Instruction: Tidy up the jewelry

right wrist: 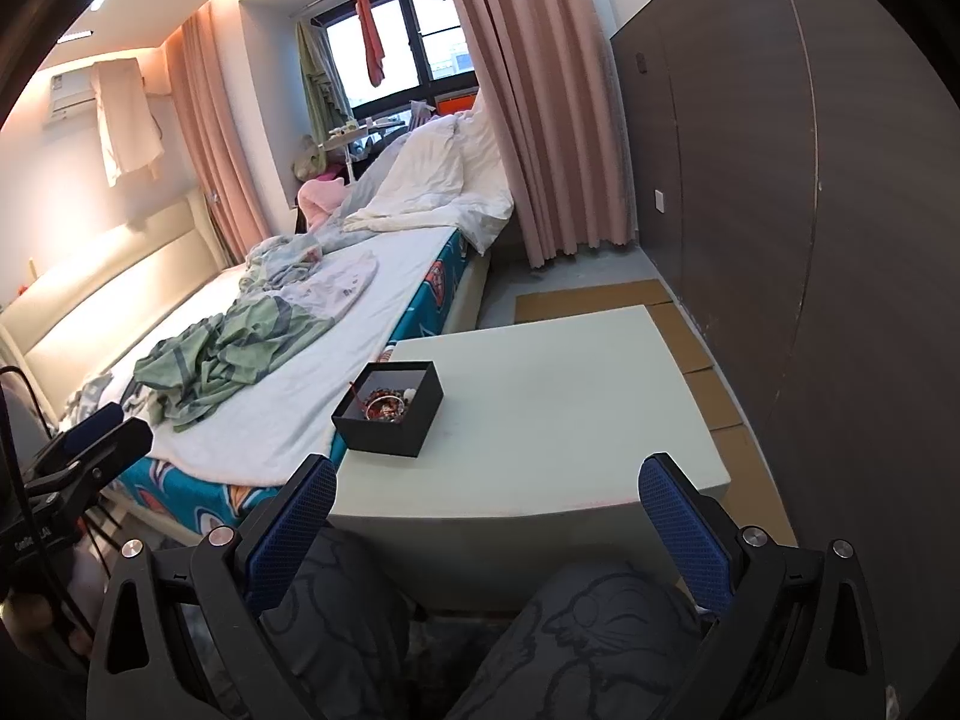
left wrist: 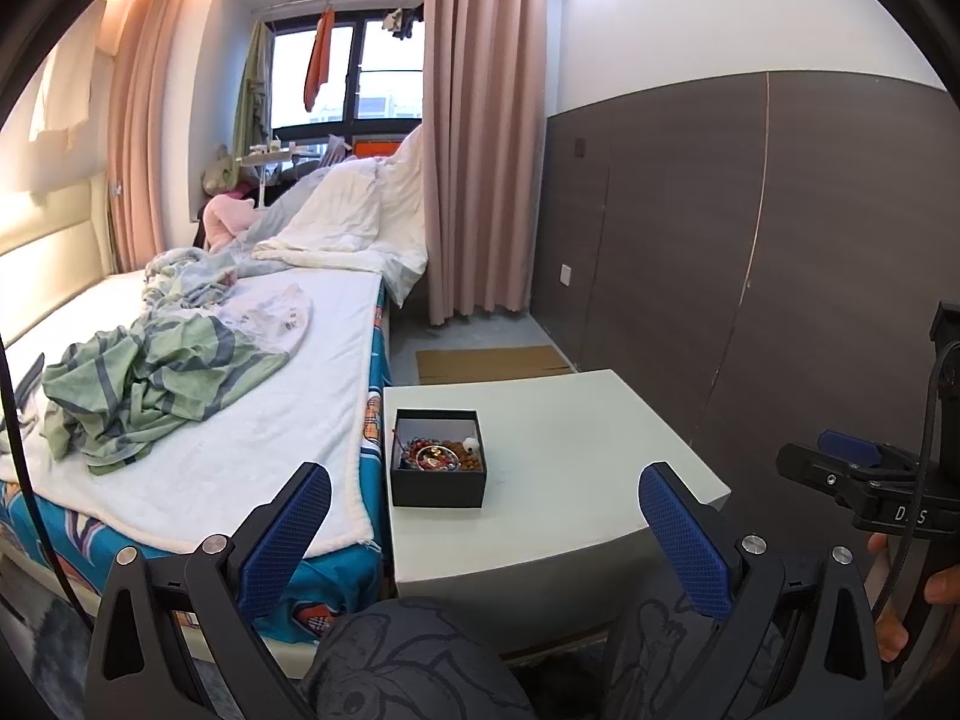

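Observation:
A small black open box [left wrist: 437, 459] [right wrist: 389, 417] stands on the left part of a pale low table [left wrist: 570, 450] [right wrist: 552, 396]. Inside it lie beaded bracelets and other jewelry [left wrist: 438, 455] [right wrist: 387, 405], brown, red and blue, with a white bead. My left gripper [left wrist: 485, 495] is open, held back from the table's near edge, with nothing between its blue-padded fingers [left wrist: 288, 534]. My right gripper [right wrist: 487, 489] is open too, near the table's front edge, and holds nothing. Each gripper shows at the side of the other's view.
A bed [left wrist: 198, 408] [right wrist: 288, 354] with rumpled green and white bedding adjoins the table's left side. A dark panelled wall [left wrist: 750, 240] [right wrist: 780, 210] runs along the right. Cardboard sheets [left wrist: 492, 363] [right wrist: 708, 384] lie on the floor. The person's knees [left wrist: 414, 660] [right wrist: 588, 630] sit below the grippers.

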Available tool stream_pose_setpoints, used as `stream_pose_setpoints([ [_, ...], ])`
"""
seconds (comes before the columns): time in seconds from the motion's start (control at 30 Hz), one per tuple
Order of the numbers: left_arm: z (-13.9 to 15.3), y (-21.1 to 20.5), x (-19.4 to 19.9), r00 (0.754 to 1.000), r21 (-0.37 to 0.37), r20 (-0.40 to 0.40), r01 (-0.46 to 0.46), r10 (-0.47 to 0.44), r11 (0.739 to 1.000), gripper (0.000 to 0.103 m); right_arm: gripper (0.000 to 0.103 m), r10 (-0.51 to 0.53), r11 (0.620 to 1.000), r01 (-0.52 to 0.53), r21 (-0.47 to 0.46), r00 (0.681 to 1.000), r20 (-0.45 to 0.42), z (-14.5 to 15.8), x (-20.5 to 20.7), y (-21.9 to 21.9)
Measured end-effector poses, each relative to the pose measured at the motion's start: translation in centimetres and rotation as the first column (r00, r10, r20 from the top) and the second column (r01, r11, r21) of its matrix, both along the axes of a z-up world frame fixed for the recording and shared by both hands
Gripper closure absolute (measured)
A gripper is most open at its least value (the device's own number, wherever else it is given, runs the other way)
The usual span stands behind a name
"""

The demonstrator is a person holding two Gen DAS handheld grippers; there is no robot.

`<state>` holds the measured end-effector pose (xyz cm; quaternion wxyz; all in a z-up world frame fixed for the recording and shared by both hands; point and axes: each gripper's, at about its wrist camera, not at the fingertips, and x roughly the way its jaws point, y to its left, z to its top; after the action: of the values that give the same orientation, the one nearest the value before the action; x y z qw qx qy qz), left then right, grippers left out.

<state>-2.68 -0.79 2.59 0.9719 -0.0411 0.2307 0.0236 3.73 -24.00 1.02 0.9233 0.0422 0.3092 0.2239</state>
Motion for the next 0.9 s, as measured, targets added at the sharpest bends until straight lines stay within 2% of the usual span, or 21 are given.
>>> stream_pose_setpoints([
  [0.9,-0.64,-0.10,0.16,1.000,-0.001,-0.009,0.010,-0.010,1.000,0.001,0.001,-0.001,1.000,0.001,0.002,1.000,-0.025,-0.69,-0.40,0.64],
])
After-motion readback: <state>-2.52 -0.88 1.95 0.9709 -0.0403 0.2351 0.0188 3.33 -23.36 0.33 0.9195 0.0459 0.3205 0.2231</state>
